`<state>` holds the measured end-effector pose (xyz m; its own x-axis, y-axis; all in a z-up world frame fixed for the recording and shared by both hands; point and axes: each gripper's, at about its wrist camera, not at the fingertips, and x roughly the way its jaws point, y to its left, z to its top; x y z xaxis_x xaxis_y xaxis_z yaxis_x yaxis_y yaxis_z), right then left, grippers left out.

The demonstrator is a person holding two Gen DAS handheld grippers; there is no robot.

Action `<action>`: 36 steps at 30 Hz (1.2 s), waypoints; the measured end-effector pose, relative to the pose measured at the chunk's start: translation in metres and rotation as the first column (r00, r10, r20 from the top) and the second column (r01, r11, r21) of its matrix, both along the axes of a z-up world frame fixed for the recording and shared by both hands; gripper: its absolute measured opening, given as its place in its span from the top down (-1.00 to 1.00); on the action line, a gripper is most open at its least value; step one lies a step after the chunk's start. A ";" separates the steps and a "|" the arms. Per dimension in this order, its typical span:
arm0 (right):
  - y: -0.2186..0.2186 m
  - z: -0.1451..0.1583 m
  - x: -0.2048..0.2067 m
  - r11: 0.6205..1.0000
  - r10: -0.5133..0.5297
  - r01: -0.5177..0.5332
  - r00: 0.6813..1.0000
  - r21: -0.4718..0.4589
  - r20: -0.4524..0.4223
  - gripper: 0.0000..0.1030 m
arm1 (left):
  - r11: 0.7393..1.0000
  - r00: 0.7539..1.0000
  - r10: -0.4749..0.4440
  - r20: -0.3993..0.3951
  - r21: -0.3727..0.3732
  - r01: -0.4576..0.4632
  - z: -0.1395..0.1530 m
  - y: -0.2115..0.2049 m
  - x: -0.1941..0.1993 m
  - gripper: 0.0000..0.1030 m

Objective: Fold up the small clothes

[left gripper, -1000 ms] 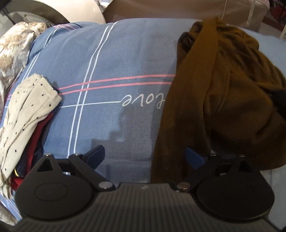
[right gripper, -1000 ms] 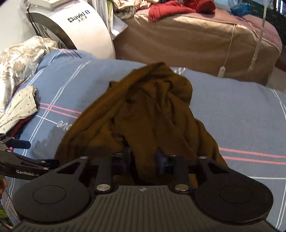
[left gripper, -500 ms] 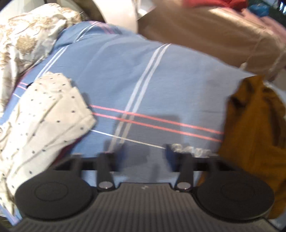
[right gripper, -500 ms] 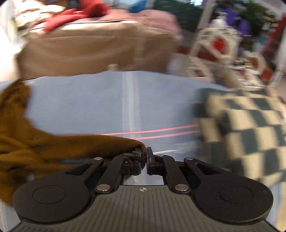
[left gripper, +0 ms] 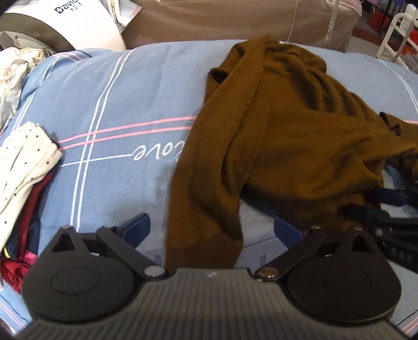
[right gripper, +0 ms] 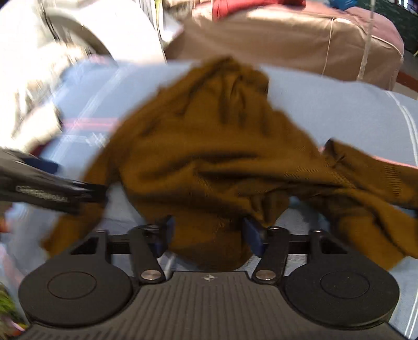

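A crumpled brown garment (left gripper: 287, 125) lies on the blue striped bedcover (left gripper: 135, 104); it also fills the right wrist view (right gripper: 214, 146). My left gripper (left gripper: 211, 230) is open, with a long brown sleeve hanging down between its spread fingers. My right gripper (right gripper: 209, 235) is open too, its fingers on either side of a bunched fold at the garment's near edge. The right gripper shows at the right edge of the left wrist view (left gripper: 392, 201). The left gripper shows blurred in the right wrist view (right gripper: 47, 183).
A pile of folded clothes topped by a cream dotted piece (left gripper: 23, 162) lies at the left. A white machine (left gripper: 65, 23) and a tan covered bed (left gripper: 235, 18) stand behind. A floral cloth (left gripper: 13, 68) lies far left.
My right gripper was shut on the garment's edge half a second ago and swung right; now it is open and faces the garment again. My left gripper turned back toward the garment.
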<state>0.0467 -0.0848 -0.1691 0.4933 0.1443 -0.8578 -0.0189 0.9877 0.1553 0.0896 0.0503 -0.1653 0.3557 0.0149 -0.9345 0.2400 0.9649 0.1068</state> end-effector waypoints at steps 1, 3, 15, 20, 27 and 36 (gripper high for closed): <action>0.001 -0.006 0.002 1.000 0.014 -0.013 1.000 0.017 -0.014 0.88 | 1.000 1.000 0.009 -0.002 -0.006 -0.009 0.000 0.004 0.000 -0.99; -0.010 -0.010 0.000 0.997 0.002 0.002 0.999 0.075 -0.046 0.85 | 0.999 0.999 0.032 -0.011 -0.028 -0.033 0.001 0.014 -0.001 -0.99; -0.039 0.065 -0.145 0.931 0.165 -0.064 0.952 0.359 -0.257 0.94 | 0.985 0.982 0.047 -0.180 -0.158 -0.077 -0.017 0.035 -0.049 -0.99; -0.043 0.044 -0.179 0.921 0.265 -0.096 0.865 0.378 -0.426 0.97 | 0.997 0.992 0.000 -0.124 -0.078 -0.010 -0.022 0.018 -0.062 -0.98; -0.081 0.067 -0.131 0.981 0.017 -0.002 0.997 0.192 -0.074 -1.00 | 0.957 0.957 -0.234 0.169 0.215 0.196 -0.011 -0.035 -0.047 -0.99; -0.091 0.059 -0.081 0.969 -0.115 0.124 0.992 0.215 -0.053 -0.93 | 0.926 0.936 -0.349 0.042 0.169 0.338 -0.030 -0.058 -0.007 0.83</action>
